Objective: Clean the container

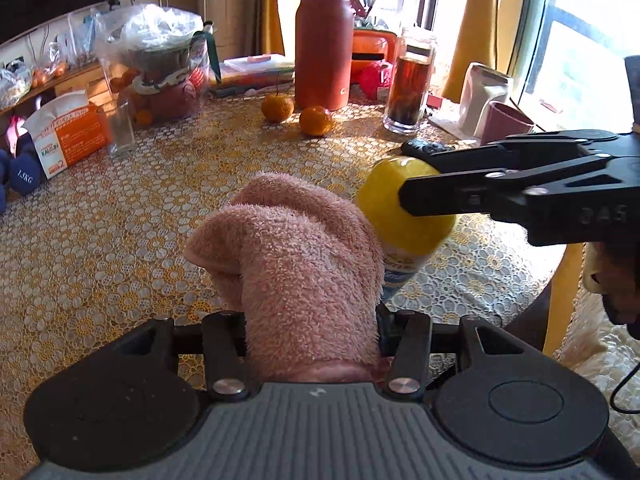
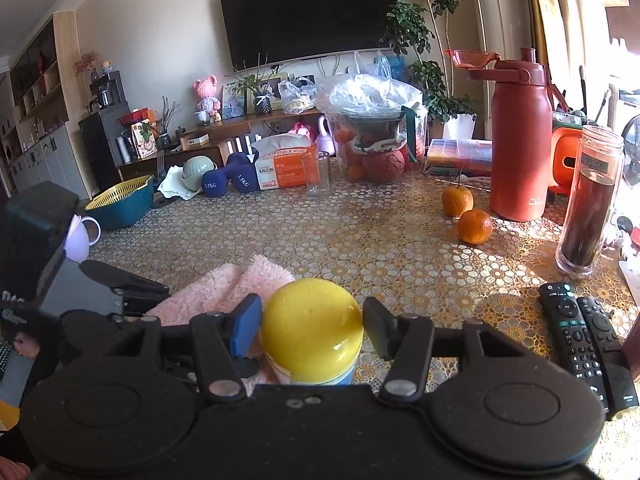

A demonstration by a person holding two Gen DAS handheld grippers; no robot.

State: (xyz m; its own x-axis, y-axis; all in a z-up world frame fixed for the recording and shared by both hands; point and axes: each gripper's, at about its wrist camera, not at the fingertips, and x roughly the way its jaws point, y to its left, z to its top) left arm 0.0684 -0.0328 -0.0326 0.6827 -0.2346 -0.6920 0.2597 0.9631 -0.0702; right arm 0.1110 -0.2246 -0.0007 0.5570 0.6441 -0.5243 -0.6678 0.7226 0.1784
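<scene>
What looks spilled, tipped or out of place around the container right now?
Nothing stands out. The yellow-lidded container stands upright between the right gripper fingers, the pink towel sits clamped in the left gripper, and the tablecloth shows no visible spill.

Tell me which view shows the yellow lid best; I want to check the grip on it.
The right wrist view: the yellow lid sits whole between the right gripper fingers, small gaps showing either side. In the left wrist view, the pink towel and a gripper finger cover part of it.

Lace-covered table [image 2: 360, 240], two oranges [image 2: 466, 214], remotes [image 2: 576, 336], red flask [image 2: 520, 140]
</scene>
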